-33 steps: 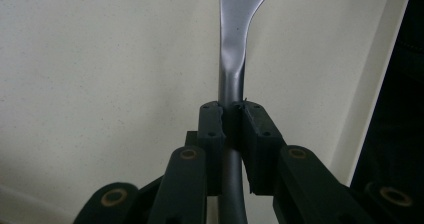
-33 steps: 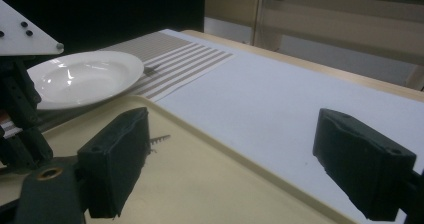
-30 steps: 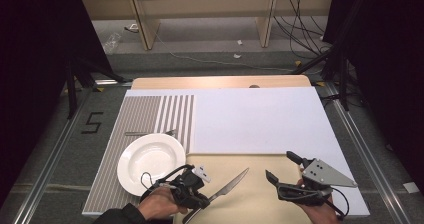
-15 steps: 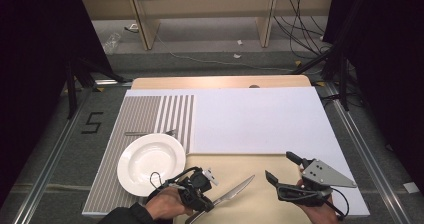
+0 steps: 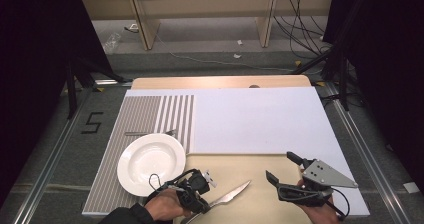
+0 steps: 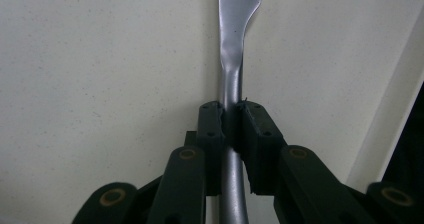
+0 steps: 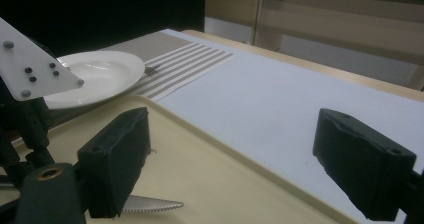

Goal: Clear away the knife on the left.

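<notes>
The left gripper (image 6: pixel 232 129) clamps its black, blocky pads on the slim, polished steel handle of a table knife (image 5: pixel 231 196), whose blade (serrated along one edge) lies low over the smooth beige tray (image 5: pixel 250 164) at the near edge of the table. The right gripper (image 5: pixel 281 168) hovers just beside it, jaws spread wide with nothing between them. A round, glossy white plate (image 5: pixel 150 159) sits on the grey striped mat (image 5: pixel 145 114), near a flat white sheet (image 5: pixel 255 119).
</notes>
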Demonstrator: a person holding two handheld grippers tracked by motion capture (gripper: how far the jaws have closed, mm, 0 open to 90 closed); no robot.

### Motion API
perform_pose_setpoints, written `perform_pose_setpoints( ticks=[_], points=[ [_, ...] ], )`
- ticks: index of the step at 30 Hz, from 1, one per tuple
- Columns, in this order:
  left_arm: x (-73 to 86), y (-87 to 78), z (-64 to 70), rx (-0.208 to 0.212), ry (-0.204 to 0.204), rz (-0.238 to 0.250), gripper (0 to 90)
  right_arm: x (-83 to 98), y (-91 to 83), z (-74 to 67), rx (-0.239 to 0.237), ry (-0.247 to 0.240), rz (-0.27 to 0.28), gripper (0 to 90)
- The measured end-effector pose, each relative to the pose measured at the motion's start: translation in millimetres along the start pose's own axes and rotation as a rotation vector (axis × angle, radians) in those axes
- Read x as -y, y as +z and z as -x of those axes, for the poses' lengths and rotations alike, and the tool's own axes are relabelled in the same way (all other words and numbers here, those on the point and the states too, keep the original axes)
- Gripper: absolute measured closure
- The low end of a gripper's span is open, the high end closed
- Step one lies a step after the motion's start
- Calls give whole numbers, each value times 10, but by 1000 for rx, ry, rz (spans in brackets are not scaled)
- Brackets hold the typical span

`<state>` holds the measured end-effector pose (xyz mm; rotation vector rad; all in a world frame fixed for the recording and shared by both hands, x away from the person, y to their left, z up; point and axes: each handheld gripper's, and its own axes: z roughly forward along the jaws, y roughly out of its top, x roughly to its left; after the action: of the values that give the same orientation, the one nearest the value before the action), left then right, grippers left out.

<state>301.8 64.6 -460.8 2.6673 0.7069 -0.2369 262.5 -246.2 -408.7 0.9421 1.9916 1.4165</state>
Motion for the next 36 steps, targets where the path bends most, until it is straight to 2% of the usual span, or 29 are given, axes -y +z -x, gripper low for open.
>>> perform_pose_setpoints(
  ticks=[7,9,11,12,14,15,17,20,23,24,27,30,33,36],
  points=[
    [27,-16,31,-30,8,2,777,-1,-7,-1,-1,1,-1,161],
    [25,-68,42,-41,8,44,743,0,-1,-3,-1,-1,4,161],
    [13,-157,73,-59,30,100,677,0,-1,-2,-1,-1,5,161],
    [2,-194,93,-67,31,127,634,-2,-5,-1,-1,0,-1,161],
    [-29,-243,135,-107,61,175,510,0,-6,0,-2,-1,3,161],
    [-42,-254,158,-116,71,189,480,0,-7,1,-2,0,4,161],
    [-56,-260,199,-126,96,211,418,-1,-8,0,1,4,-2,161],
    [-62,-253,239,-122,134,237,418,0,8,-3,2,3,3,161],
    [-74,-230,268,-129,168,237,404,1,18,-12,-2,0,-5,161],
    [-74,-230,268,-129,168,237,403,2,20,-13,-3,-4,-3,161],
    [-118,-156,307,-142,209,225,468,2,12,-6,-3,1,0,161],
    [-163,-76,310,-137,217,200,584,2,12,-6,-2,3,4,161],
    [-195,-10,342,-129,242,178,694,1,11,-8,-6,-2,-2,161],
    [-212,52,366,-156,255,152,778,2,13,-4,-2,0,0,162]
  ],
)
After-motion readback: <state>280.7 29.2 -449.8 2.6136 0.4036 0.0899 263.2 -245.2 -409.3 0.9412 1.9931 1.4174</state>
